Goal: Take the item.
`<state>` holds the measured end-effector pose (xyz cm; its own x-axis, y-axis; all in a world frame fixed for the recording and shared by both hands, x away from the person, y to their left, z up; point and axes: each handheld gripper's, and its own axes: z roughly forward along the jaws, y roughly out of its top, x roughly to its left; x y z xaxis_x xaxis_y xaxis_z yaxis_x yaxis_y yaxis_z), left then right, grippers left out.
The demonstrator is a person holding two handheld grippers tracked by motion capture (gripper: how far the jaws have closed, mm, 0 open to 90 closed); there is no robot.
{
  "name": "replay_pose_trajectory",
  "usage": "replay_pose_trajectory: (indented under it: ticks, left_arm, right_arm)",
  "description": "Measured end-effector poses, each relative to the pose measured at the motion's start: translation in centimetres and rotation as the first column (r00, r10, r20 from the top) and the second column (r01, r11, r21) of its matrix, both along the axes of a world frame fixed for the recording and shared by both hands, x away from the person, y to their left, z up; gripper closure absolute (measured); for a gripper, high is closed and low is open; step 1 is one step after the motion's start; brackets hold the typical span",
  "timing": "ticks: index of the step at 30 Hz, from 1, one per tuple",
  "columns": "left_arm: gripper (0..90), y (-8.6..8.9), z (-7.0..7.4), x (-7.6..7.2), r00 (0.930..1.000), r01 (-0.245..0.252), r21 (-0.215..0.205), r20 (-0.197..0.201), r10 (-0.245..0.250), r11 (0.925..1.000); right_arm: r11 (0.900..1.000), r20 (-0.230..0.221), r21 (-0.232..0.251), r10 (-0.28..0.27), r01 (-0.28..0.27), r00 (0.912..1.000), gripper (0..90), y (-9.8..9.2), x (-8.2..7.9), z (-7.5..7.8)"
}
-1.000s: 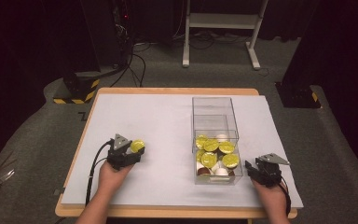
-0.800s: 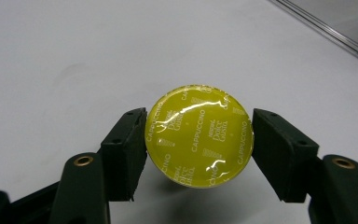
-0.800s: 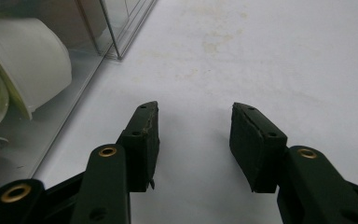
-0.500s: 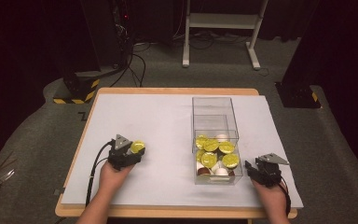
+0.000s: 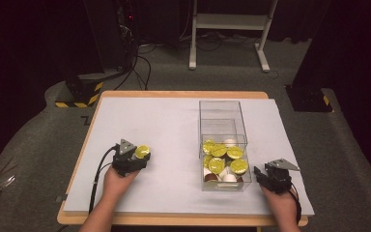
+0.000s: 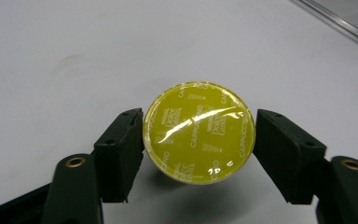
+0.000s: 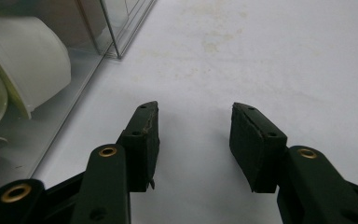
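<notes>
Left hand-held gripper [image 6: 198, 140] is pinching a small round yellow foil-lidded coffee capsule [image 6: 199, 132]; right hand-held gripper [image 7: 193, 142] is waiting half-open, empty.
The capsule is probably light with a stiff rim and puncturable foil, so gripping its rim edges is suiting it.

round yellow foil lid of the coffee capsule [image 6: 199, 132] | white print "CAPPUCCINO" repeated around rim and across middle | small brand logo at centre, too blurred to read | no other text legible

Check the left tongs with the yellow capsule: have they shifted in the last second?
No. In the high view the left tongs and their yellow capsule sit at the same spot relative to the clear box as before.
</notes>
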<state>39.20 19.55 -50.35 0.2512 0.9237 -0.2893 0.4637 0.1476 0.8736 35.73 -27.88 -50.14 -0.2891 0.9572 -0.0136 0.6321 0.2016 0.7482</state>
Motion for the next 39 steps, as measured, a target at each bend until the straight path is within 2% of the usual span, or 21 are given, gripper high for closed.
replay_pose_trajectory:
  ticks: [2,4,6,8,9,11,17,20,26,29,33,36,39]
  left_arm:
    - [29.9,-0.2,-0.1,0.1,0.9999,-0.012,-0.011,0.001,0.012,0.9999]
    - [28.6,0.0,0.0,0.0,1.0000,-0.006,0.002,-0.001,0.006,1.0000]
    - [27.9,-0.1,0.1,0.0,0.9999,-0.013,-0.017,0.006,0.013,0.9998]
    - [27.7,-0.2,0.3,0.0,0.9998,-0.018,-0.031,0.012,0.018,0.9994]
    - [27.7,0.0,0.4,-0.1,1.0000,-0.005,-0.014,0.008,0.005,0.9999]
    - [27.7,-0.1,0.6,-0.2,0.9998,-0.008,-0.032,0.017,0.009,0.9994]
    - [27.8,0.2,1.3,-0.6,0.9997,-0.003,-0.049,0.023,0.004,0.9988]
    - [27.8,0.5,1.6,-0.9,0.9996,-0.005,-0.043,0.029,0.006,0.9991]
    - [28.1,1.6,1.9,-1.6,0.9995,-0.011,-0.033,0.029,0.012,0.9994]
    - [28.3,2.2,1.8,-1.9,0.9990,-0.031,-0.053,0.030,0.033,0.9981]
    - [28.5,3.1,1.7,-2.5,0.9992,-0.036,-0.033,0.014,0.036,0.9988]
    - [28.6,3.6,1.5,-2.9,0.9987,-0.048,-0.045,0.013,0.049,0.9978]
    - [28.8,4.5,1.3,-3.6,0.9987,-0.051,-0.022,-0.005,0.051,0.9984]
  right_arm:
    - [1.000,0.001,-0.001,0.001,-0.001,1.0000,52.3,0.0,0.0,0.0]
    - [1.000,0.000,0.001,0.000,0.000,1.0000,52.3,0.0,0.0,0.0]
    - [1.000,0.001,0.000,0.001,-0.001,1.0000,52.3,0.0,0.0,0.0]
    - [1.000,0.000,0.001,-0.001,0.001,1.0000,52.3,0.0,0.0,0.0]
    - [1.000,0.001,0.001,0.001,-0.001,1.0000,52.3,0.0,0.0,0.0]
    - [1.000,0.000,0.002,-0.001,0.001,1.0000,52.3,0.0,0.0,0.0]
    - [1.000,0.002,0.004,-0.001,0.001,1.0000,52.3,0.0,0.0,0.0]
    - [1.000,0.003,0.003,0.000,0.000,1.0000,52.3,0.0,0.0,0.0]
    - [1.000,0.004,0.003,0.001,-0.001,1.0000,52.2,-0.1,0.0,0.0]
    - [1.000,0.004,0.003,0.001,-0.001,1.0000,52.2,-0.1,0.0,0.0]
    - [1.000,0.005,0.004,0.001,-0.001,1.0000,52.2,-0.1,0.0,0.0]
    - [1.000,0.005,0.004,0.000,0.000,1.0000,52.3,-0.1,0.0,0.0]
    - [1.000,0.004,0.006,-0.002,0.002,1.0000,52.2,-0.1,0.0,0.0]
